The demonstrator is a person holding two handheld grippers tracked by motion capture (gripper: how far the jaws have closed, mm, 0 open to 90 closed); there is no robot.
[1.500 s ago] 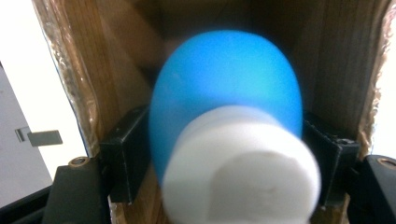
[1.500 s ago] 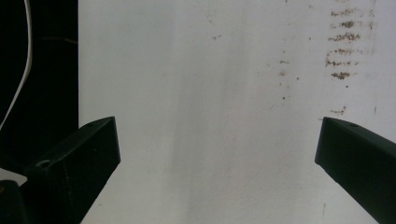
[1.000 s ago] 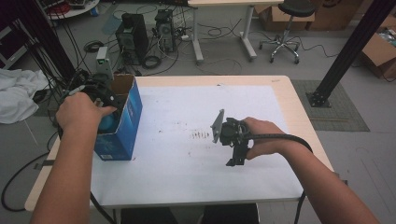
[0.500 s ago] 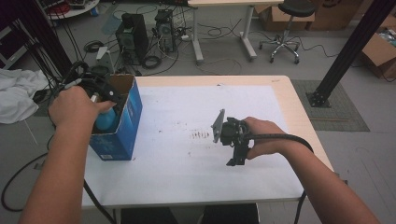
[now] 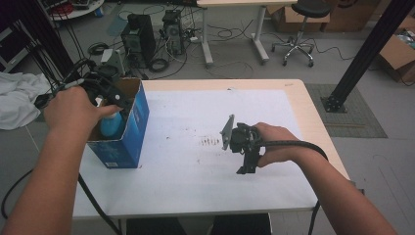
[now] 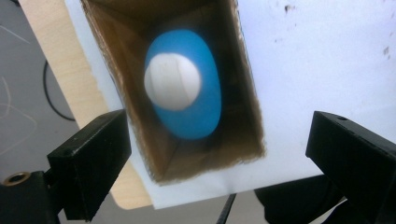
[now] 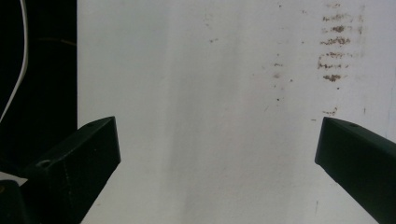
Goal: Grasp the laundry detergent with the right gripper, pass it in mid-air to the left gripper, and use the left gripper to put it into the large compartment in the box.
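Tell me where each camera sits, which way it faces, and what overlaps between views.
High view: above the person's side, looking forward and down on the table; both forearms, left gripper over the blue box, right gripper.
Left gripper view: looks down between its open jaws into the box at a blue bottle.
Right gripper view: looks down between open jaws at white tabletop with brown marks.
Shared: box and bottle; the marks.

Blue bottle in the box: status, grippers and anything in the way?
Left gripper open above the box. Right gripper open, empty, over the table. Blue bottle upright inside, white cap up, not gripped. Box opening unobstructed.
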